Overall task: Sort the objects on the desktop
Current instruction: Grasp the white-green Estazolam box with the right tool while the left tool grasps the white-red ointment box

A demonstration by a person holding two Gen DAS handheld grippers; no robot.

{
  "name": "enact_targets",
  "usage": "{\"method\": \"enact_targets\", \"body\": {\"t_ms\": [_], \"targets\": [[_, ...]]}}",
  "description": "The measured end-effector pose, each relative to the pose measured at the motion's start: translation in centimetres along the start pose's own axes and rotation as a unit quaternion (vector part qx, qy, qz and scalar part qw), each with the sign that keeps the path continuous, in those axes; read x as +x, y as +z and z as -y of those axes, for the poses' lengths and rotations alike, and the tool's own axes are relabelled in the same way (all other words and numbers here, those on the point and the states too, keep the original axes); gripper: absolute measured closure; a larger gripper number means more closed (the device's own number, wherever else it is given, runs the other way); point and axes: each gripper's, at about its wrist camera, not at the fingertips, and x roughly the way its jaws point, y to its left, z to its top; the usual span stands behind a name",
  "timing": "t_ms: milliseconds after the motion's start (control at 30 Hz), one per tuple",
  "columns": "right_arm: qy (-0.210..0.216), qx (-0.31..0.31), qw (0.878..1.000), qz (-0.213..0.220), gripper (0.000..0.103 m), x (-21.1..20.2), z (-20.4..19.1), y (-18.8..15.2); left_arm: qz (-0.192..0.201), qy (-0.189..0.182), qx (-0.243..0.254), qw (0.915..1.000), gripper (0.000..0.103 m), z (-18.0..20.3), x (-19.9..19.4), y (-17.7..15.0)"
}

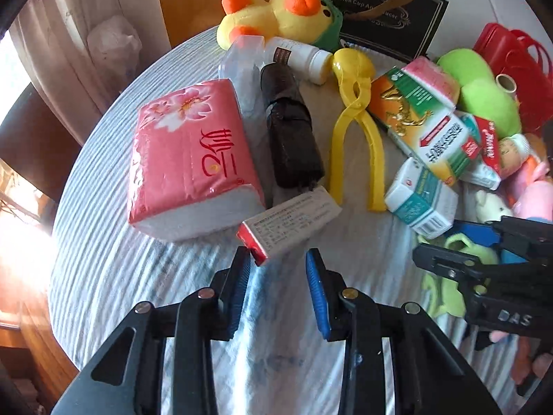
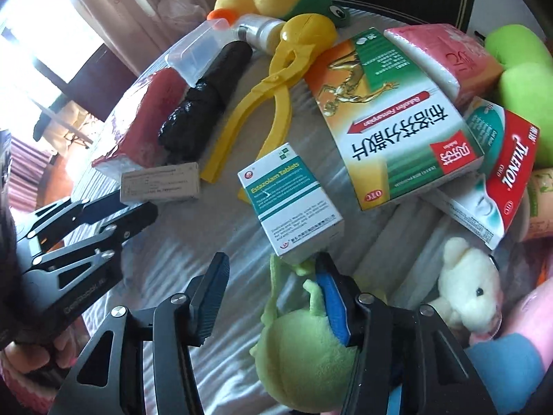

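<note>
Tongs (image 1: 278,259) above striped cloth (image 1: 121,276)

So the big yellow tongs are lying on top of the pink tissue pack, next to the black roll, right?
Not quite. The left wrist view shows the yellow tongs lying on the striped cloth, not on the pink tissue pack. The black roll lies between the pack and the tongs.

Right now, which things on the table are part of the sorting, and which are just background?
To sort: pink tissue pack, small white medicine box, Estazolam box, yellow tongs, black roll, duck plush, green plush.

Background: striped tablecloth, curtain, black gift box.
</note>
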Motion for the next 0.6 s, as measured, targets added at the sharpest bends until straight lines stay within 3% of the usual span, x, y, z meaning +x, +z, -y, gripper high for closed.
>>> {"method": "enact_targets", "body": {"t_ms": [67, 133, 200, 300, 367, 467, 533, 567, 600], "targets": [[-0.024, 0.006, 1.0, 0.006, 0.037, -0.3, 0.8, 0.1, 0.003, 0.001, 0.023, 0.9997, 0.062, 0.7, -0.5, 0.2], [-0.035, 0.009, 0.999, 0.013, 0.035, -0.8, 1.4, 0.2, 0.008, 0.017, 0.051, 0.9985, 0.046, 1.5, 0.0, 1.1], [-0.037, 0.01, 0.999, 0.02, 0.03, -0.9, 2.0, 0.8, -0.003, 0.021, 0.073, 0.9971, 0.042, 1.9, 1.1, 1.9], [-0.043, -0.005, 0.999, 0.024, 0.028, -1.1, 1.5, 1.3, -0.04, 0.01, 0.094, 0.9947, 0.042, 2.1, 3.8, 2.5], [-0.047, -0.014, 0.998, 0.026, 0.021, -0.9, 0.9, 1.5, -0.057, 0.001, 0.099, 0.9935, 0.042, 2.0, 4.9, 2.5], [-0.051, -0.023, 0.998, 0.031, 0.021, -0.4, 0.4, 2.2, -0.045, 0.0, 0.104, 0.9936, 0.052, 2.0, 5.3, 2.3], [-0.051, -0.032, 0.998, 0.035, 0.021, 0.1, -0.2, 2.9, -0.036, -0.004, 0.095, 0.9948, 0.072, 2.0, 5.1, 2.3], [-0.053, -0.036, 0.997, 0.037, 0.023, 0.6, -0.3, 3.0, -0.031, -0.004, 0.091, 0.9954, 0.077, 2.0, 5.0, 2.3], [-0.058, -0.041, 0.997, 0.035, 0.027, 1.2, -0.9, 2.9, -0.03, -0.003, 0.085, 0.9959, 0.077, 2.0, 5.0, 2.3]]}}
